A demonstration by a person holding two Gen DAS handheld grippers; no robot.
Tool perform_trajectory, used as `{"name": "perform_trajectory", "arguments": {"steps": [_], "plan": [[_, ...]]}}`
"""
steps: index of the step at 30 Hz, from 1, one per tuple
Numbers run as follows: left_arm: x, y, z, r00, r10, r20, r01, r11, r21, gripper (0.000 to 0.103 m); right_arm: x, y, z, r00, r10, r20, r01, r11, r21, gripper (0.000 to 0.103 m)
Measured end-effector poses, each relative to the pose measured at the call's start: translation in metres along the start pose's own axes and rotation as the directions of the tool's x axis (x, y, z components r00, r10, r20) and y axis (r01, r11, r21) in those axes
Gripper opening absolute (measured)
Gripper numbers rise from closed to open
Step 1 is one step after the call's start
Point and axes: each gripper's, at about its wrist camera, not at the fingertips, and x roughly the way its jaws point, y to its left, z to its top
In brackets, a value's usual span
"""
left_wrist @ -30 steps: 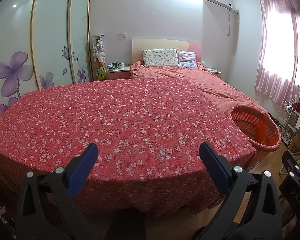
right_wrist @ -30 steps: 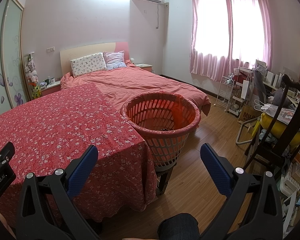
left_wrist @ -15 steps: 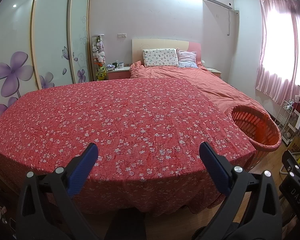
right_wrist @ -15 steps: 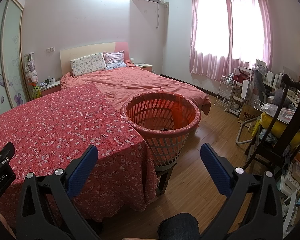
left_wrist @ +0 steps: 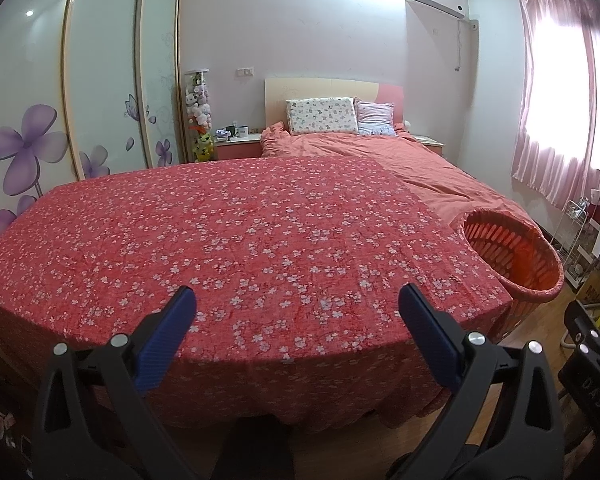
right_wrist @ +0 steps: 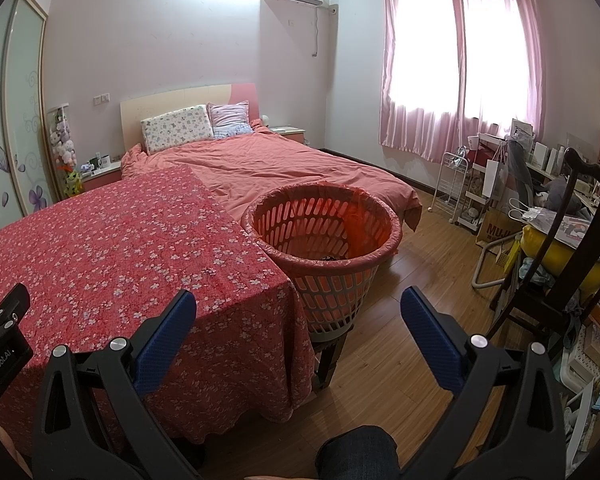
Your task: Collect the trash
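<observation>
Beside the right edge of the tabletop (right_wrist: pixel 112 248), which is draped in a red flowered cloth, stands one pink slatted laundry basket (right_wrist: pixel 332 272), touching the cloth's hanging corner and raised on a low dark stool. A thin red bag lines the basket; at its bottom lies a small dark scrap, too small to name. From the left wrist view, the same basket (left_wrist: pixel 512 256) sits at the tabletop's (left_wrist: pixel 236 232) far right corner.

Behind the tabletop is one bed (right_wrist: pixel 284 168) with a salmon quilt and two pillows (right_wrist: pixel 178 128) at the headboard. To the right of the basket, well apart, stand a white wire rack and a dark wooden chair (right_wrist: pixel 572 240).

The left tongs (left_wrist: pixel 296 304) hover level over the tabletop's near edge, jaws spread wide, holding nothing. The right tongs (right_wrist: pixel 298 306) point toward the basket from the tabletop's near right corner, also wide and empty. A dark-trousered knee (right_wrist: pixel 356 452) shows below them.
</observation>
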Motion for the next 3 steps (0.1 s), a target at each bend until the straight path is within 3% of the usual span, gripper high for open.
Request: {"name": "perform_trajectory", "arguments": {"steps": [3], "plan": [[0.0007,0.0016,0.0003,1.000,0.000,-0.001,0.000,1.000,0.000,0.099,0.0006,-0.0010,0.0002,1.000,0.001,-0.001,-0.001,1.000,0.000,0.101]]}}
